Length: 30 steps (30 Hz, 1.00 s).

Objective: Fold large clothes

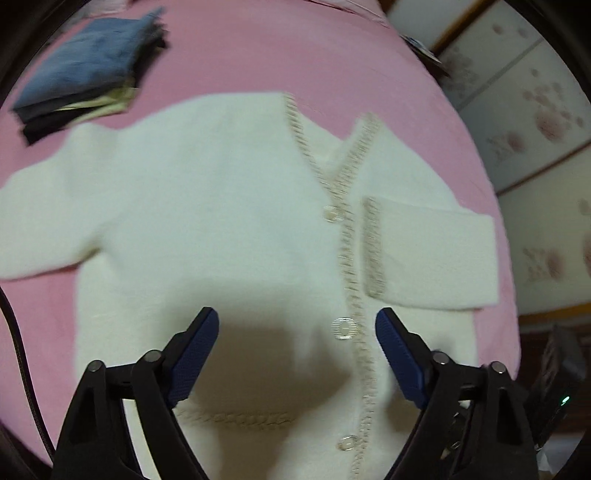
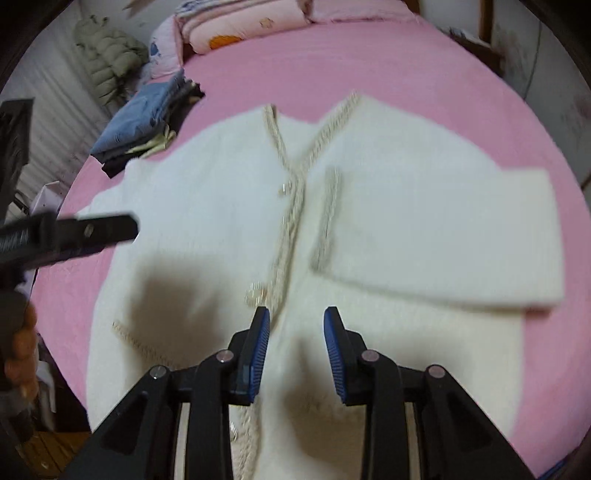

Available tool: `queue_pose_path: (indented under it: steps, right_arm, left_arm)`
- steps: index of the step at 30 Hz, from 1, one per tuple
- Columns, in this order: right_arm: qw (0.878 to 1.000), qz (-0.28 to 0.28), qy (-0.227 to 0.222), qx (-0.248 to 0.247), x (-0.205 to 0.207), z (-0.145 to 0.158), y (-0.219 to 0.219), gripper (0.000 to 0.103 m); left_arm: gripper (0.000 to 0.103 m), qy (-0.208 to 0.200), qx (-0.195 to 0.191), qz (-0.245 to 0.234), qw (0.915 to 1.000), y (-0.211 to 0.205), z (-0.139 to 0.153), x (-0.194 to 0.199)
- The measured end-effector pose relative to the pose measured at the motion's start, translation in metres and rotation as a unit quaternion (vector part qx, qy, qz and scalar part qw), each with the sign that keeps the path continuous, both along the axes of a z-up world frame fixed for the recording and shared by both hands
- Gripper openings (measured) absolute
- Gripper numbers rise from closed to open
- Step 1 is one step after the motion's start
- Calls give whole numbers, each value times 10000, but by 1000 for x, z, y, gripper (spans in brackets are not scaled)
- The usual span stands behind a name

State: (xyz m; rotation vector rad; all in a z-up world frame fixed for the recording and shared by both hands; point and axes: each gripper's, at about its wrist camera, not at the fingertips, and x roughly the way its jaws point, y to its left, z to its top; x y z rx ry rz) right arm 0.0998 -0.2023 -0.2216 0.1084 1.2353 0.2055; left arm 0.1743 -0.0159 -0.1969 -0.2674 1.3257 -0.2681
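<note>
White cardigan [image 1: 207, 221] spread flat on the pink bed sheet [image 1: 258, 55], front side up, with beige braided trim [image 1: 349, 240] running down the middle and buttons [image 1: 343, 326] along it. Right sleeve [image 1: 432, 251] folded across the chest, cuff touching the trim line; left sleeve [image 1: 40, 221] lying stretched out to the left on the sheet. Small braided pocket edge [image 1: 236, 419] visible on the near left part of the front.

Left gripper [image 1: 297, 354] hovering above the near part of the cardigan, blue pads [image 1: 192, 362] standing wide apart, nothing between them, dark shadow on the cloth below. Right gripper [image 2: 297, 347] also above the near middle of the cardigan [image 2: 406, 229], jaws at a narrow gap, nothing gripped, only the trim [image 2: 288, 236] seen below. In the right wrist view, left gripper [image 2: 92, 230] reaching in from the left edge, with fingers of a hand [image 2: 22, 343] on its handle.

Stack of folded clothes [image 1: 88, 70], blue on top, resting on the far left of the sheet, just beside the left shoulder. Pillows [image 2: 243, 22] at the far end of the bed, a padded jacket [image 2: 107, 59] hanging at far left. Both pictures somewhat blurred
</note>
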Motion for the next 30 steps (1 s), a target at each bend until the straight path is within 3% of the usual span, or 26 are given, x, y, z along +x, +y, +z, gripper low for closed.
queue_pose_path:
  steps: [3, 6, 12, 16, 18, 23, 26, 28, 30]
  right_arm:
    - [9993, -297, 209, -10, -13, -8, -16, 30]
    - [9964, -814, 242, 78, -21, -11, -40, 30]
    - [9865, -1587, 260, 311, -29, -19, -83, 30]
    - [9825, -1790, 304, 424, -34, -25, -100, 30]
    - [9819, -1806, 342, 445, -35, -29, -105, 30]
    - [9812, -1819, 375, 517, -40, -33, -117, 30]
    - [9801, -1840, 422, 616, -42, -35, -125, 30]
    - [9800, -1830, 452, 639, -40, -38, -124, 30]
    - [9798, -1837, 469, 633, -40, -40, -123, 30]
  left_arm:
    - [75, 120, -629, -518, 9966, -30, -19, 13]
    - [62, 353, -1108, -873, 9894, -67, -40, 23]
    - [50, 767, -1289, -1031, 9833, -112, -84, 36]
    - [51, 906, -1388, -728, 9835, -113, -100, 43]
    - [49, 917, -1254, -524, 9865, -109, -109, 46]
    - [50, 956, -1331, -161, 9864, -106, -110, 47]
    - [59, 1041, -1448, -84, 9839, -108, -118, 48]
    - [70, 1073, -1514, -96, 9826, -113, -120, 51]
    - [67, 1068, -1366, -174, 9847, -128, -114, 61]
